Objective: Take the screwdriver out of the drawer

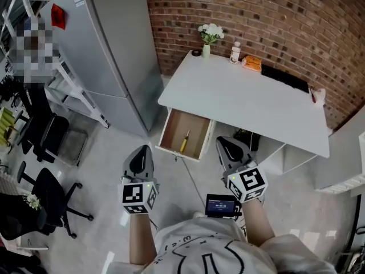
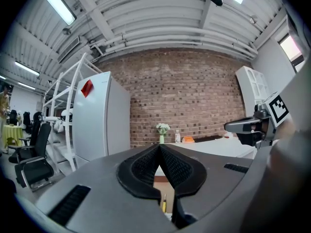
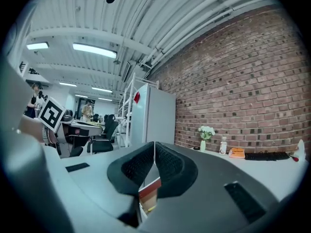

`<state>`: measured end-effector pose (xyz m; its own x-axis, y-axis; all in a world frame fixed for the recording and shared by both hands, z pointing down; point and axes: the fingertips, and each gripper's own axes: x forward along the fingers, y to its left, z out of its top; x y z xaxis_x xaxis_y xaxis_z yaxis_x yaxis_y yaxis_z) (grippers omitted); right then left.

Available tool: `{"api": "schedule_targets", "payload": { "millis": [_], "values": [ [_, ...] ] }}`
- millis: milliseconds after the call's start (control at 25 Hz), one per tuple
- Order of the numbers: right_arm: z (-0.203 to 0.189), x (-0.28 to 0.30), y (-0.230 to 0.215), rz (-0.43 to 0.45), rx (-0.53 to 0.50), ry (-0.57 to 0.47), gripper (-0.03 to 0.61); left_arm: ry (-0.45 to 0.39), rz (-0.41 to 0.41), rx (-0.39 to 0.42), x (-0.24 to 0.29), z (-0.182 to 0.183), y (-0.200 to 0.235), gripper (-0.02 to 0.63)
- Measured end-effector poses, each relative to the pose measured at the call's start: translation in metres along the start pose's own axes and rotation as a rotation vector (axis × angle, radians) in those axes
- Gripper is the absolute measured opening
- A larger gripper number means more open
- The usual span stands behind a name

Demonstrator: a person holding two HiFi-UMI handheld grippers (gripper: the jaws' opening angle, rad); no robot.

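Screwdriver (image 1: 185,142): yellow handle, lying lengthwise on the floor of the drawer (image 1: 169,131), untouched.
Drawer: wooden inside, pulled open from under the white table (image 1: 251,104).
My left gripper (image 1: 143,149): held in the air short of the drawer's front, pads pressed together, nothing between them.
My right gripper (image 1: 223,141): likewise clenched and empty, near the drawer's right front corner.
Table's far edge: vase of flowers (image 1: 209,36), by the brick wall (image 1: 274,21).

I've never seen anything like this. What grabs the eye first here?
The open drawer under the white table, with a yellow-handled screwdriver lying alone inside. In front of it hang the left tongs and right tongs, both shut and empty. A red brick wall rises behind.
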<state>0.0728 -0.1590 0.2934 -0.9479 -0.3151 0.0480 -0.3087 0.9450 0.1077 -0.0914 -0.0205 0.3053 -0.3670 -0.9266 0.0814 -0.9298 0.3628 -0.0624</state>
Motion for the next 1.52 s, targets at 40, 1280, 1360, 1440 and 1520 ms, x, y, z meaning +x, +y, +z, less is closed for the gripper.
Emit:
{"api": "schedule_targets", "payload": {
  "millis": [40, 1280, 1360, 1440, 1520],
  "values": [
    [-0.001, 0.004, -0.004, -0.007, 0.005, -0.001, 0.021, -0.002, -0.003, 0.002, 0.006, 0.001, 0.002, 0.012],
    [-0.029, 0.252, 0.012, -0.424, 0.079, 0.165, 0.021, 0.091, -0.454, 0.004, 0.254, -0.041, 0.204, 0.012],
    [-0.036, 0.260, 0.016, -0.464, 0.099, 0.181, 0.021, 0.103, -0.496, 0.013, 0.265, -0.047, 0.211, 0.012],
    [-0.044, 0.265, 0.019, -0.496, 0.112, 0.199, 0.021, 0.109, -0.530, 0.019, 0.275, -0.052, 0.216, 0.012],
    [-0.051, 0.269, 0.021, -0.517, 0.121, 0.215, 0.021, 0.113, -0.552, 0.020, 0.282, -0.057, 0.220, 0.012]
  ]
}}
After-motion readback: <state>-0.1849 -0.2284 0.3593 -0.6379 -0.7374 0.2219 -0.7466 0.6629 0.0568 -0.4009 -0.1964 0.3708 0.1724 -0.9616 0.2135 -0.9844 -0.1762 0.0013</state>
